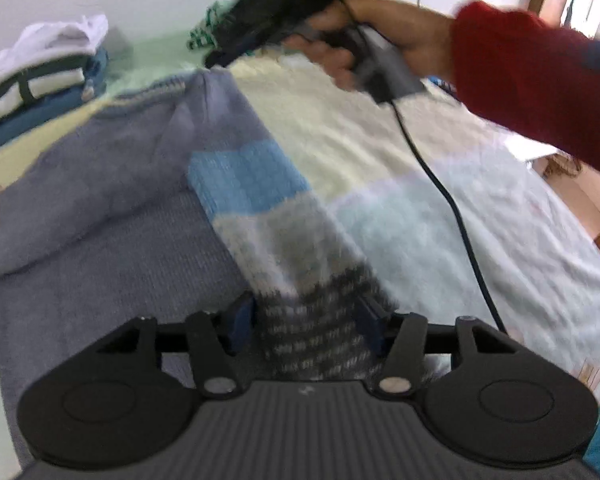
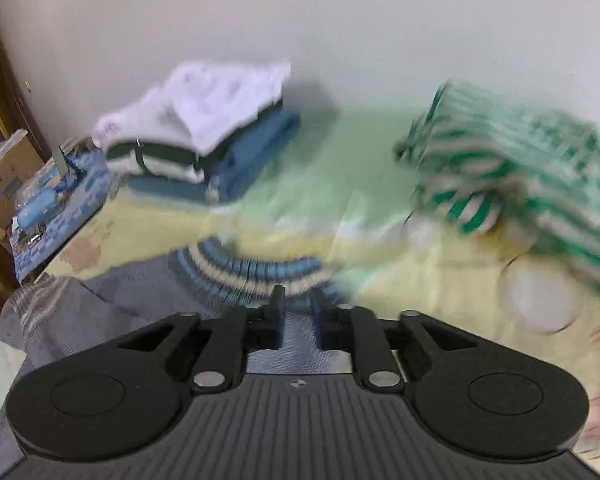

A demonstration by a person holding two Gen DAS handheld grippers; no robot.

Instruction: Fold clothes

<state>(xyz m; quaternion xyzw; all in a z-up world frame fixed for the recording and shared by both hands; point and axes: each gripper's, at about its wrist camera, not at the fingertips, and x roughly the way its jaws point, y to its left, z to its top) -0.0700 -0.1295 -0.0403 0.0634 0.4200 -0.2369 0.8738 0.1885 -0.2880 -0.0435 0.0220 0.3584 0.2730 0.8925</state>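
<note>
On the bed (image 1: 480, 208), a grey sweater (image 1: 100, 220) lies spread, its striped sleeve (image 1: 268, 216) folded across. Left gripper (image 1: 306, 320) is apart, the cuff between its pads. Right gripper (image 2: 298, 316) hovers near the blurred collar (image 2: 252, 276), jaws narrowly apart, empty. A red-sleeved hand (image 1: 380, 32) holds it. Far left sits a folded stack (image 2: 204, 140).
</note>
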